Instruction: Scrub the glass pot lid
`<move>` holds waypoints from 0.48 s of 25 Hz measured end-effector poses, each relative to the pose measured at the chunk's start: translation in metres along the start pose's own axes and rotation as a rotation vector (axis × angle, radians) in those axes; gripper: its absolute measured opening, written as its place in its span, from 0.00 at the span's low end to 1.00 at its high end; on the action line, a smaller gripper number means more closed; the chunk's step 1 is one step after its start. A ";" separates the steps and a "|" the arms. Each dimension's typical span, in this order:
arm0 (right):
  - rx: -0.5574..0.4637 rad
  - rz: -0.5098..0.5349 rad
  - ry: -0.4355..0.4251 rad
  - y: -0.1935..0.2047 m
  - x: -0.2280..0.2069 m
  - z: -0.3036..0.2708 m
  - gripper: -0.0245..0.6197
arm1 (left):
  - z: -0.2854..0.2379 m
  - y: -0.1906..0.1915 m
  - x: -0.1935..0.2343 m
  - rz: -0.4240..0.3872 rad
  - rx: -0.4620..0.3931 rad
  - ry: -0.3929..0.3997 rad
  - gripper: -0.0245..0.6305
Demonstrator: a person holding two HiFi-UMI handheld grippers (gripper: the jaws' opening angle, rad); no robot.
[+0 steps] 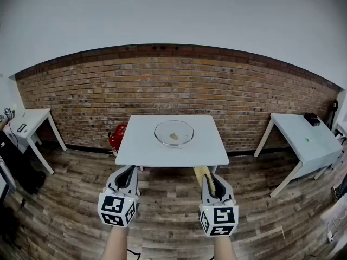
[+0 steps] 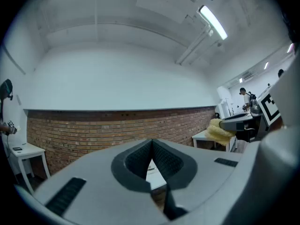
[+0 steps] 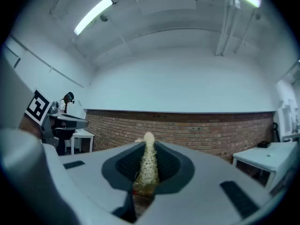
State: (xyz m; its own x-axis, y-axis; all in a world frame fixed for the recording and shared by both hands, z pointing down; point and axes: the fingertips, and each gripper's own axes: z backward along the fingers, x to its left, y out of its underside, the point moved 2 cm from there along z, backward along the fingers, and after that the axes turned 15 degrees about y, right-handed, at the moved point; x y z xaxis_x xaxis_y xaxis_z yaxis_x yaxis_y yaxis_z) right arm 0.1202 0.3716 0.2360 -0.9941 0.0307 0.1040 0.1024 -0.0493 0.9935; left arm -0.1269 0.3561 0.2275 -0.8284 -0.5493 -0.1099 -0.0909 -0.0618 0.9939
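The glass pot lid lies on the white table straight ahead, with a small tan patch at its centre. Both grippers hang well short of the table's near edge, above the wooden floor. My left gripper is shut with nothing between its jaws; in the left gripper view the pads meet. My right gripper is shut on a yellow sponge, which sticks out past the tips. From the left gripper view the sponge shows at the right.
A brick wall runs behind the table. A red object sits on the floor at the table's left. Another white table stands far left and one far right, with small items on them.
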 end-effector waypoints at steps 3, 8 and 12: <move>-0.001 -0.001 0.003 -0.001 -0.002 -0.001 0.13 | -0.002 -0.001 0.000 -0.003 0.001 0.001 0.05; -0.005 0.000 0.007 -0.001 -0.003 -0.001 0.13 | -0.003 -0.002 -0.002 -0.007 0.001 -0.001 0.05; -0.007 -0.001 0.011 -0.002 -0.007 0.000 0.13 | -0.004 -0.003 -0.005 -0.015 0.003 -0.003 0.05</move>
State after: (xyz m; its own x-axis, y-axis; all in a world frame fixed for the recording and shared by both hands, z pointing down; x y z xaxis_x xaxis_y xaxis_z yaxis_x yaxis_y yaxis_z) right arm 0.1267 0.3716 0.2336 -0.9945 0.0194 0.1026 0.1013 -0.0563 0.9933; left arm -0.1200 0.3553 0.2246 -0.8284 -0.5460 -0.1250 -0.1052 -0.0677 0.9922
